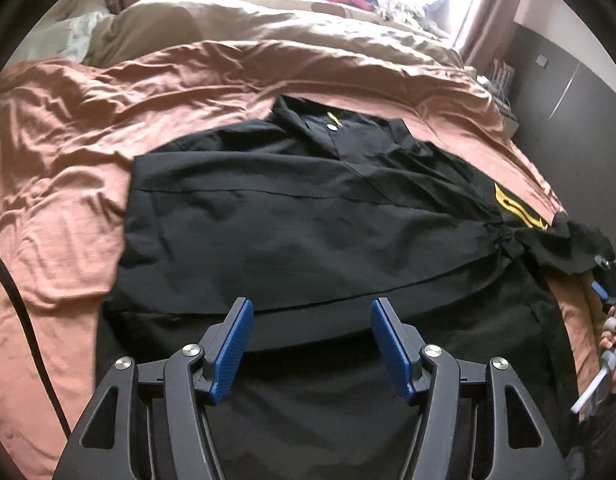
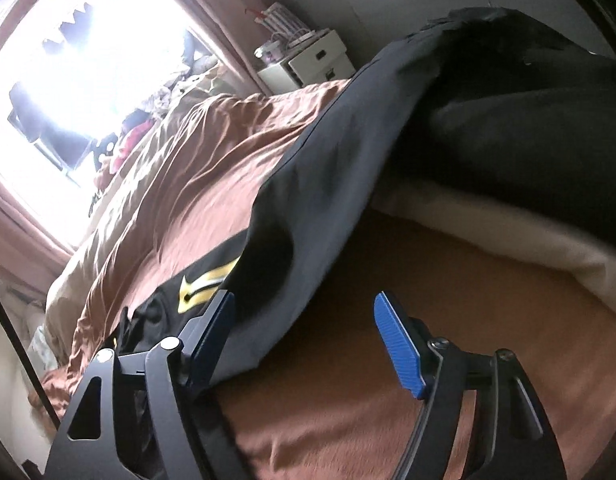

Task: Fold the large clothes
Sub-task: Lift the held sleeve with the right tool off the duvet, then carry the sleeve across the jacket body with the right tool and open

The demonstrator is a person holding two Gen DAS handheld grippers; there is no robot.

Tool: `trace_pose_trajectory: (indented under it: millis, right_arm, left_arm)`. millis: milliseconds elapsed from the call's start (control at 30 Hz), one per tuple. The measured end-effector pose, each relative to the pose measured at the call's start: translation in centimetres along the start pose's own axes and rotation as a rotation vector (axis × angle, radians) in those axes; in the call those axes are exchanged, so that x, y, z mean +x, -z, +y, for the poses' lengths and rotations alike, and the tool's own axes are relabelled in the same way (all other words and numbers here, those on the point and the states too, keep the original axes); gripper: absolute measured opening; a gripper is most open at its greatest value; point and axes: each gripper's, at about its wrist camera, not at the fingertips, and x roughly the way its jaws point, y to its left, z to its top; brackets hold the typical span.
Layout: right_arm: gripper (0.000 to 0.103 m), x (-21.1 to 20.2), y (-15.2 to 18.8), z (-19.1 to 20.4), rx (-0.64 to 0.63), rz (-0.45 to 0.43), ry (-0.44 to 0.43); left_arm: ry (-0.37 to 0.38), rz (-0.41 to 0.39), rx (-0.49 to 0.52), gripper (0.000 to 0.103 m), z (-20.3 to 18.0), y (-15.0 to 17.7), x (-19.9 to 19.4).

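Shirt [image 1: 292, 216] first: from our left wrist view the black thing lies spread mid-bed on the rust-coloured duvet [image 1: 60, 168], collar toward the window end, one side already folded in we think. Left claw [image 1: 311, 344] hovers spread over the near hem, holding nothing.

Right wrist view: right claw [image 2: 308, 344] is spread too, the sleeve [image 2: 331, 184] draped loosely between its fingers near the bed's edge. Next we reckon it needs to pinch that sleeve and bring it across.
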Motion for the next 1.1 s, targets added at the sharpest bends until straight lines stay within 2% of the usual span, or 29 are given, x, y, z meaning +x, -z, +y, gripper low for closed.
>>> trace_pose_trajectory:
  millis: [67,100,167,233,300,333,467,667,933,1100]
  right_arm:
    - [0.068,0.8,0.1,0.0,-0.006,-0.005,0.015]
    - [0.063,1.3,0.0,-0.1,-0.014,-0.005,0.027]
    - [0.049,2.0,0.0,-0.2,-0.029,-0.002,0.028]
    - [0.018,2.3,-0.2,-0.1,-0.054,-0.019,0.003]
    - [0.004,2.0,-0.3,0.3,-0.075,-0.051,-0.025]
    - [0.002,1.5,-0.3,0.7,-0.083,-0.072,-0.047]
    - [0.0,-0.9,0.2,3.3,-0.135,-0.137,-0.133]
    - [0.0,-3.6,1.7,6.5,-0.148,-0.162,-0.242]
    - [0.0,-5.9,4.6,10.2,-0.186,-0.126,-0.4]
    - [0.0,-6.0,6.5,12.9,-0.223,-0.086,-0.489]
  left_arm:
    - [0.008,0.01,0.004,0.063,-0.5,0.0,0.9]
    - [0.014,0.016,0.007,0.063,-0.8,-0.1,1.6]
    - [0.018,0.023,0.009,0.063,-1.2,-0.1,2.7]
    - [0.017,0.029,0.011,0.063,-1.6,0.0,3.7]
    - [0.018,0.033,0.014,0.063,-1.9,-0.1,4.6]
    - [0.02,0.039,0.014,0.063,-2.0,-0.1,5.2]
    - [0.037,0.07,0.004,0.063,-2.2,-0.2,7.0]
    - [0.051,0.078,0.001,0.063,-2.4,0.0,7.6]
    - [0.068,0.049,0.002,0.063,-1.7,0.0,5.3]
    - [0.064,0.024,-0.009,0.063,-0.1,0.3,3.1]
